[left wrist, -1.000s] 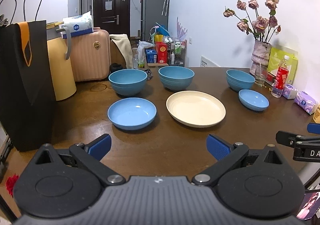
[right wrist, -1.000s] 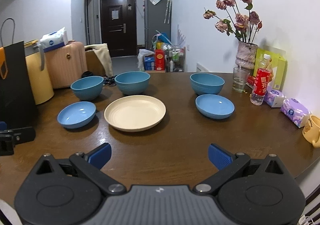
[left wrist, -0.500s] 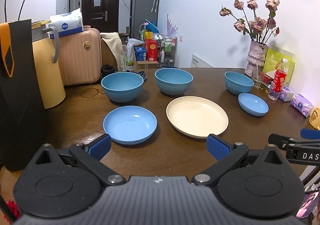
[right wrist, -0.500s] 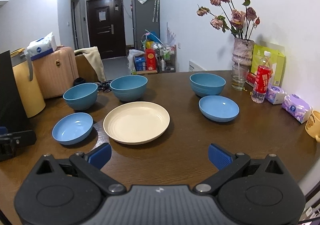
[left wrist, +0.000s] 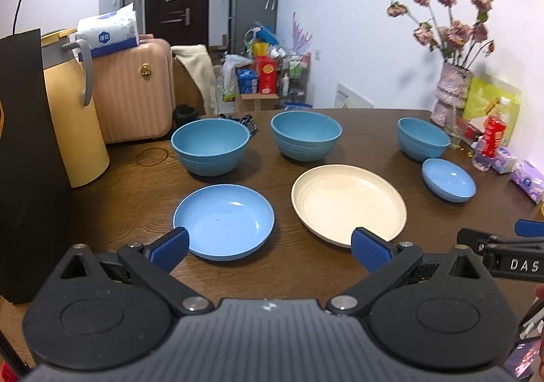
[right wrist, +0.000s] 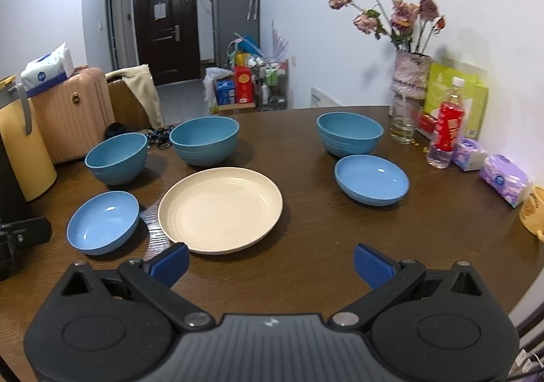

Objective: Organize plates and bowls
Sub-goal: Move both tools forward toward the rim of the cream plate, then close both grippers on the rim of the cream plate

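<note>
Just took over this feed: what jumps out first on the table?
A cream plate sits mid-table, ringed by blue dishes: three deep bowls behind it, with a shallow blue dish to its left and another to its right. Dried roses in a vase stand at the far right. Both grippers' jaws are open, empty.

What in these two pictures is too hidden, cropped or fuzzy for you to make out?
- Yellow mug, right wrist view: cut off by the picture's edge.
- Black paper bag, left wrist view: cropped at the left edge, contents hidden.
- Red bottle, left wrist view: label blurred.
- Right claw, left wrist view: mostly outside the picture.
- Table near edge, both views: covered by the claw bodies.
</note>
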The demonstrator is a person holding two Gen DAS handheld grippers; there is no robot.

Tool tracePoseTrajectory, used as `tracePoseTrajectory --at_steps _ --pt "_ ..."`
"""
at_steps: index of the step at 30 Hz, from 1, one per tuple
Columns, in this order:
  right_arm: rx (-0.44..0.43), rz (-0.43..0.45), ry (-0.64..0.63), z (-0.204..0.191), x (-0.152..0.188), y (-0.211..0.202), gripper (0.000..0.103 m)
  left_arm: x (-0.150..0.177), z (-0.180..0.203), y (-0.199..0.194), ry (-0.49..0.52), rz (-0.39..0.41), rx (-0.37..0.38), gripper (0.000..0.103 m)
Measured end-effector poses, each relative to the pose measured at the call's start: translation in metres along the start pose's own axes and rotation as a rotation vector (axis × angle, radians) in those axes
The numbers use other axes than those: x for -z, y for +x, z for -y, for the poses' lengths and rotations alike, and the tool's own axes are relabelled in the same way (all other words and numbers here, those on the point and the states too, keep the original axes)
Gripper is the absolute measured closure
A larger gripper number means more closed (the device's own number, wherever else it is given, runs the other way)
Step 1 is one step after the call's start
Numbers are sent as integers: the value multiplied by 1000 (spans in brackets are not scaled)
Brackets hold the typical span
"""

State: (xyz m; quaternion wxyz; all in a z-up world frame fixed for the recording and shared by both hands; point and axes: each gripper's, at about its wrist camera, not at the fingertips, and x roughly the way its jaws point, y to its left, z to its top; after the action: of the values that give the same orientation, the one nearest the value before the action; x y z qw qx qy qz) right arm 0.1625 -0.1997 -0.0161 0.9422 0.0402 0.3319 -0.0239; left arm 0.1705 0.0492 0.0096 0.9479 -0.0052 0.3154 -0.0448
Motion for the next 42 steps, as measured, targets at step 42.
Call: tracePoseTrajectory --at_steps 42 --pt "-166 -354 -70 59 -86 245 26 -35 54 228 -321 -552 -96 37"
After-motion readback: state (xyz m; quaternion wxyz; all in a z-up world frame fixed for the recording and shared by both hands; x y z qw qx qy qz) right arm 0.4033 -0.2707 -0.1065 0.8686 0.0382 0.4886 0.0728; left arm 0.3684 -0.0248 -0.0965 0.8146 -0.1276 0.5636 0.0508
